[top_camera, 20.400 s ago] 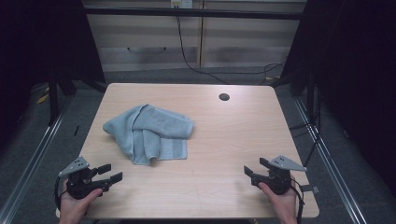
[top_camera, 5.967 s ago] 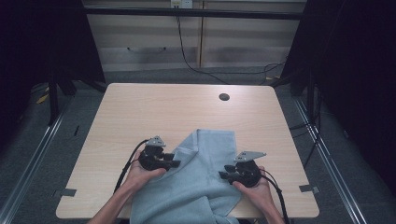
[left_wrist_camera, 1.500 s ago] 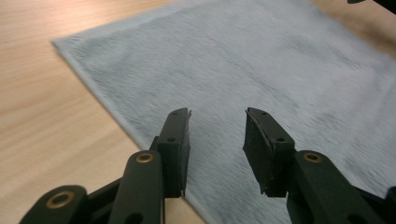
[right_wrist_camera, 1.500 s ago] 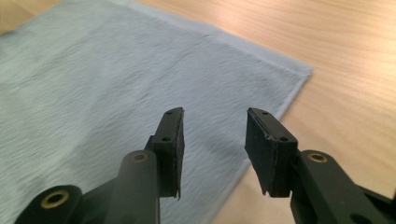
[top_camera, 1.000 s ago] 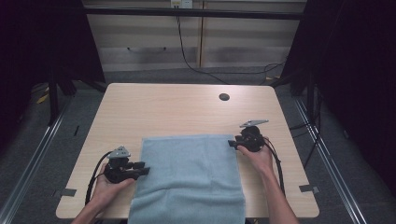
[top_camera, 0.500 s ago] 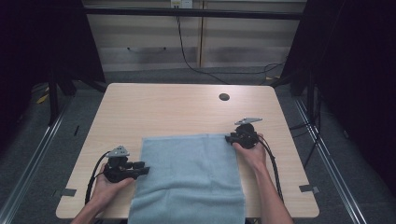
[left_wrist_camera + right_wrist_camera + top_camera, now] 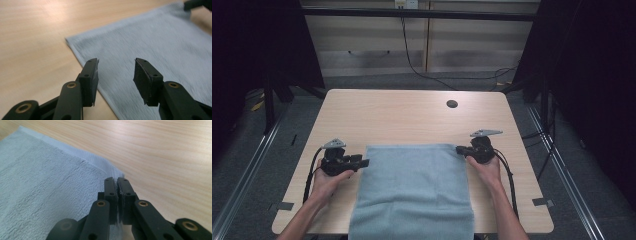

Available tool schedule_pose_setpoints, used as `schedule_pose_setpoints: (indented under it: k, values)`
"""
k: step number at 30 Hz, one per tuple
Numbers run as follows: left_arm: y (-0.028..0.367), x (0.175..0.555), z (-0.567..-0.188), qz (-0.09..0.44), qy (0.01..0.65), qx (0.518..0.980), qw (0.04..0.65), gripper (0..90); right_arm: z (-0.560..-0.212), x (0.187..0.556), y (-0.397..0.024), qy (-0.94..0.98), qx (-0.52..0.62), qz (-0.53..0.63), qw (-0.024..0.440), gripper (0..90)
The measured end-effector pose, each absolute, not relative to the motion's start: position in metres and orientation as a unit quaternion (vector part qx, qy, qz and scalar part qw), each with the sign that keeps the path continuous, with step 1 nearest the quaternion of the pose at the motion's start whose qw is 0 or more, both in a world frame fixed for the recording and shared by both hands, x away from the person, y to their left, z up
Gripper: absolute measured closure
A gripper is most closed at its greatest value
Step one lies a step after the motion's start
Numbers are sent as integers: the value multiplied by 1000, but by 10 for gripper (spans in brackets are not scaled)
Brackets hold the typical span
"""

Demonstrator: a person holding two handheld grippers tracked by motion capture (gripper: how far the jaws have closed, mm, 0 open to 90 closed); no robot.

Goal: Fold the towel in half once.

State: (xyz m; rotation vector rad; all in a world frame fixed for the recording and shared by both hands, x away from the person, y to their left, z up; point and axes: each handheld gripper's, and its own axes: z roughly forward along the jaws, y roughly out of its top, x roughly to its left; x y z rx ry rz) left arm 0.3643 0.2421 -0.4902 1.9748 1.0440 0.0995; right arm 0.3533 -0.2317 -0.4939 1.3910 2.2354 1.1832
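While the light blue towel (image 7: 412, 190) lies spread flat on the near half of the tabletop (image 7: 412, 117), its near edge hangs over the front of the tabletop between the person's forearms. The far edge runs straight between the two tongs.

Left tongs (image 7: 115, 75): the jaws stand apart and empty, poised over the towel's left side edge just short of the far-left corner. In the high view they sit at that corner, touching or just beside the cloth.

Right tongs (image 7: 117, 185): the jaws are pressed together at the far-right corner. A thin edge of fabric appears to run between them, so they are judged to be clamped on the towel's hem.

Handling characteristics (judged):
- The cloth is soft terry, limp and light. It will sag and fold under its own weight when lifted.
- The pile gives good friction, so slipping from the pads is unlikely.
- It is not fragile.

Recommended hold: take the woven hem band at a corner, where the cloth is flattest and firmest. Grip two corners of one edge to keep it taut.

No brand, label or legible writing can be made out on the towel, the tongs or the tabletop.
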Motion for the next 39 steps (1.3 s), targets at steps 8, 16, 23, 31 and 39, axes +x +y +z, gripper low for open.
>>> schedule_pose_setpoints:
  k: [8,16,23,31,39]
  values:
    - [231,394,-499,48,431,797,420,483,-495,340,-234,762,473,426,118,866]
    - [225,400,-502,57,444,789,422,457,-496,336,-234,762,472,428,117,866]
    - [219,399,-506,64,437,796,414,434,-497,333,-236,760,472,431,115,865]
    - [208,388,-507,83,374,831,404,646,-498,332,-236,759,474,434,109,865]
    - [215,380,-510,41,383,817,430,853,-495,330,-233,760,467,440,101,868]
